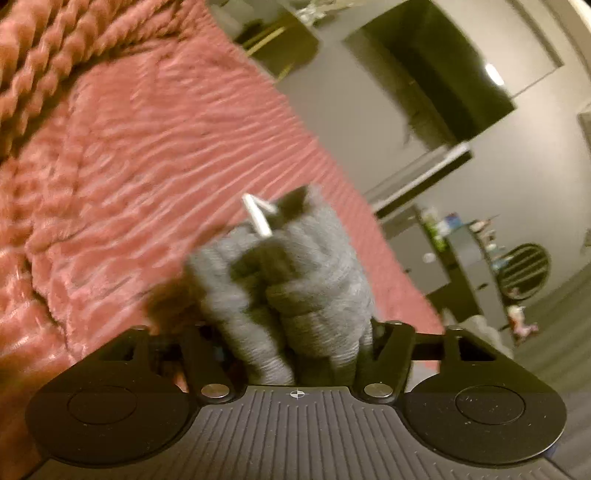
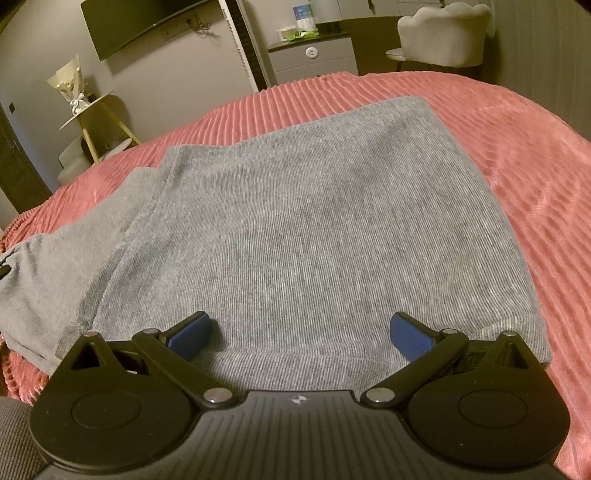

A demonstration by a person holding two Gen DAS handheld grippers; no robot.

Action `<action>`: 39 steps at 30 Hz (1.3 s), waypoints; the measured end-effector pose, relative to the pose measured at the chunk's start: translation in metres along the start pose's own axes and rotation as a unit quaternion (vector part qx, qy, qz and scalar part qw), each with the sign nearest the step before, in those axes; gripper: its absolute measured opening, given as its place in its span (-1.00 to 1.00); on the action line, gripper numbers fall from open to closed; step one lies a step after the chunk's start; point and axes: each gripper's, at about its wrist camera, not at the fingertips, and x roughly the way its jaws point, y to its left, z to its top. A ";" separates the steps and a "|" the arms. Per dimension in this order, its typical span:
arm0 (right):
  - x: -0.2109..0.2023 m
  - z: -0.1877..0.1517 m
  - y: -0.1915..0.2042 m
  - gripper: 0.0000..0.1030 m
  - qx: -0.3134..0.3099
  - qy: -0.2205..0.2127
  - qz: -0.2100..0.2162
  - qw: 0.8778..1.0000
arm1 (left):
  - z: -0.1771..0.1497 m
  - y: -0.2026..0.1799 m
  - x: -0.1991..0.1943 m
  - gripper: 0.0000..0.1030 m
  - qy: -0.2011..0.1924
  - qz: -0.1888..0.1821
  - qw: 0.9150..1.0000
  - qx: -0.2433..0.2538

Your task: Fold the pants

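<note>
The grey knit pants (image 2: 295,229) lie partly folded on the pink ribbed bedspread (image 2: 517,155), with a folded upper layer and a lower layer sticking out at the left. My right gripper (image 2: 299,332) is open just above the near hem, its blue pads (image 2: 408,338) spread apart and empty. My left gripper (image 1: 291,332) is shut on a bunched part of the grey pants (image 1: 288,273), lifted above the bedspread (image 1: 129,147); a white drawstring end (image 1: 256,216) sticks out of the bunch. The left fingers are hidden by cloth, and this view is blurred.
The bed's far edge runs across the right wrist view. Beyond it stand a grey cabinet (image 2: 314,59), a white chair (image 2: 443,33), a small round side table (image 2: 92,110) and a wall TV (image 2: 140,26). A chunky knit throw (image 1: 44,55) lies on the bed at upper left.
</note>
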 end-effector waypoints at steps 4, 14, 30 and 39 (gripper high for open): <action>0.000 0.000 0.000 1.00 0.000 0.000 0.000 1.000 | 0.001 -0.001 0.005 0.26 0.000 0.000 1.000 -0.012; -0.013 0.007 -0.014 1.00 0.052 -0.022 0.027 0.998 | -0.005 -0.047 -0.036 -0.06 -0.033 -0.040 0.998 0.048; -0.085 0.002 -0.089 1.00 0.254 -0.152 0.033 0.955 | -0.147 -0.324 -0.071 -0.07 -0.024 -0.202 0.925 0.322; -0.076 -0.020 -0.143 1.00 0.358 -0.113 0.044 0.926 | -0.392 -0.345 0.057 0.21 0.176 -0.072 0.829 0.526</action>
